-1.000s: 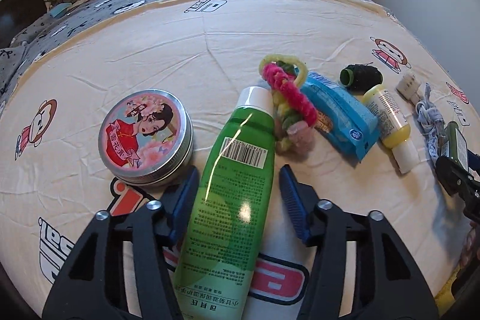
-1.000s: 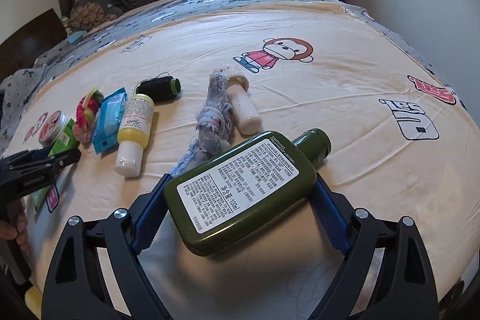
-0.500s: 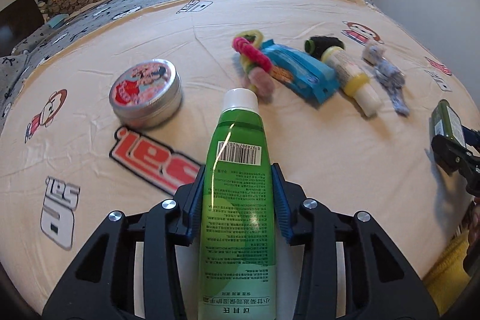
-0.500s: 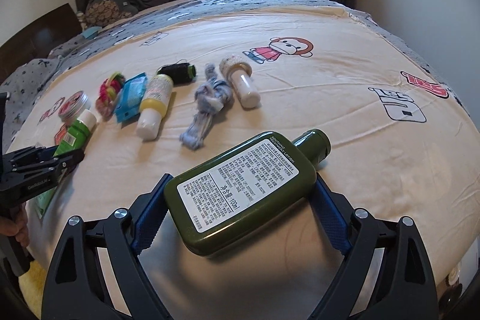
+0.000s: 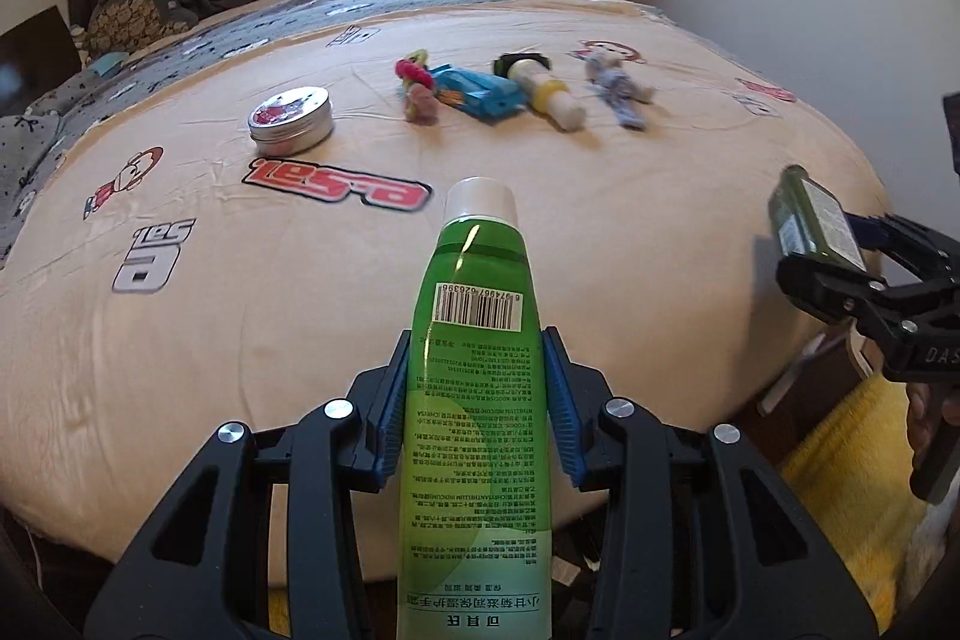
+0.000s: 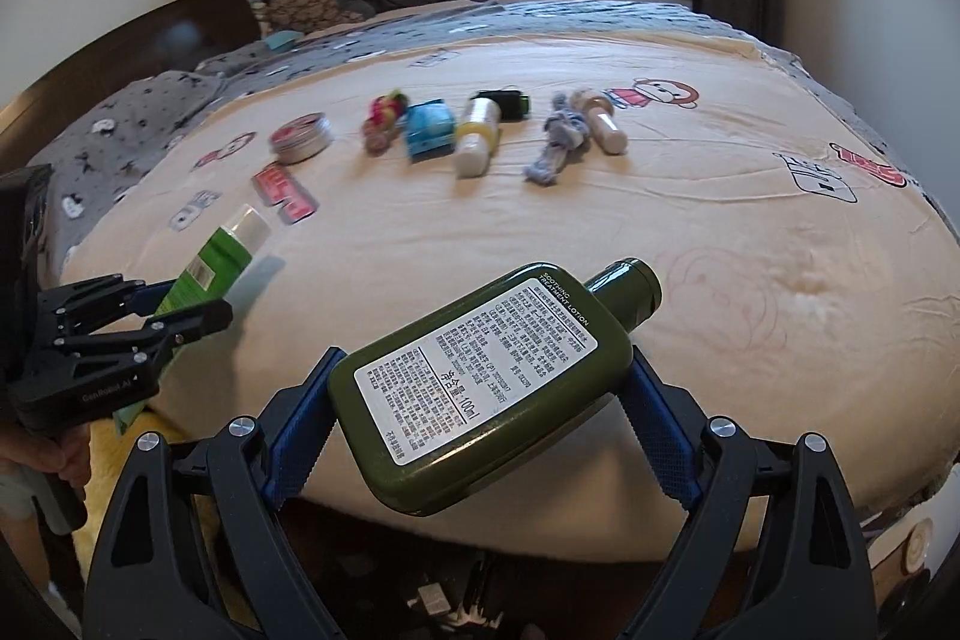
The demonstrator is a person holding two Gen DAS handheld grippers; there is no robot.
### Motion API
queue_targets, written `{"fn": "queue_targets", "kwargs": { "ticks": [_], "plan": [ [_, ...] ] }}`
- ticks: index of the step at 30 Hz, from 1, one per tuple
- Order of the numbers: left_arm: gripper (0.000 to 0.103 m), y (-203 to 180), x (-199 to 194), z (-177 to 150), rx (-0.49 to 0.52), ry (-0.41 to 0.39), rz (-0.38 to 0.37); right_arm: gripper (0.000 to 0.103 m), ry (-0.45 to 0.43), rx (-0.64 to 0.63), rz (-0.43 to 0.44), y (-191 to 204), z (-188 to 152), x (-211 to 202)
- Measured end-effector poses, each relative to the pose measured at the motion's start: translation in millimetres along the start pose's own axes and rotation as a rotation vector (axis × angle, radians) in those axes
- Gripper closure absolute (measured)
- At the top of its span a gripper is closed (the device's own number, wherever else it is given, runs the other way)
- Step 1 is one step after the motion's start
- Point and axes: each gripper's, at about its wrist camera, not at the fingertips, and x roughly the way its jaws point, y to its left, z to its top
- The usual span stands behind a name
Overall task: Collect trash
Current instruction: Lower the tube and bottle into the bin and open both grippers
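Over the near edge of the bed (image 5: 180, 340), cream sheet with cartoon prints:

- Left gripper (image 5: 477, 400): blue pads pinching a green tube (image 5: 474, 400) at mid-length, white cap pointing away toward the sheet; tube held clear of the bedding.
- Right gripper (image 6: 480, 400): jaws spread wide and pressed against both ends of a dark green lotion bottle (image 6: 492, 376), bottle lying crosswise between the pads, white label up, cap to the upper right.

Farther back on the sheet, in a loose row, well apart from both grippers:

- Round tin (image 5: 291, 119), red picture on lid.
- Pink and green hair tie (image 5: 415, 91), touching a blue packet (image 5: 480, 97).
- Yellow bottle (image 5: 549, 95) with white cap; black spool (image 6: 510, 105) just behind it.
- Blue-grey rag strip (image 6: 555, 142) beside a small beige bottle (image 6: 606, 124).
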Motion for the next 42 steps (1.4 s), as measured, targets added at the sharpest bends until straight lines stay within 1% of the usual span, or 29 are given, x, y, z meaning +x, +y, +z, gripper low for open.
{"fn": "queue_targets", "kwargs": {
  "ticks": [4,6,11,16,19,24,27,31,35,38,41,42],
  "plan": [
    [0.064,-16,-27,-30,0.012,0.0,-0.038,0.014,0.04,-0.011,0.049,12,-26,-17],
    [0.064,-23,-34,-44,0.015,0.017,-0.061,0.014,0.067,-0.012,0.061,17,-39,-22],
    [0.064,-35,-37,-80,0.005,0.091,-0.106,0.014,0.155,0.003,0.087,26,-71,-18],
    [0.064,-42,-15,-111,-0.002,0.209,-0.144,0.014,0.257,0.058,0.127,27,-97,2],
    [0.064,-41,5,-125,-0.024,0.28,-0.169,0.014,0.312,0.075,0.127,28,-107,16],
    [0.064,-43,40,-143,-0.034,0.391,-0.201,0.014,0.397,0.111,0.141,29,-123,39],
    [0.064,-44,56,-150,-0.041,0.433,-0.203,0.014,0.441,0.131,0.147,28,-132,52],
    [0.064,-47,68,-157,-0.045,0.471,-0.216,0.014,0.483,0.162,0.165,25,-140,63],
    [0.063,-48,75,-160,-0.054,0.493,-0.235,0.013,0.501,0.173,0.169,25,-143,64],
    [0.064,-49,77,-162,-0.059,0.499,-0.229,0.013,0.503,0.179,0.165,23,-143,66],
    [0.051,-47,73,-162,-0.072,0.48,-0.219,0.007,0.49,0.191,0.156,20,-141,64],
    [0.05,-42,70,-161,-0.075,0.473,-0.215,0.007,0.484,0.195,0.155,19,-140,63]
  ]
}}
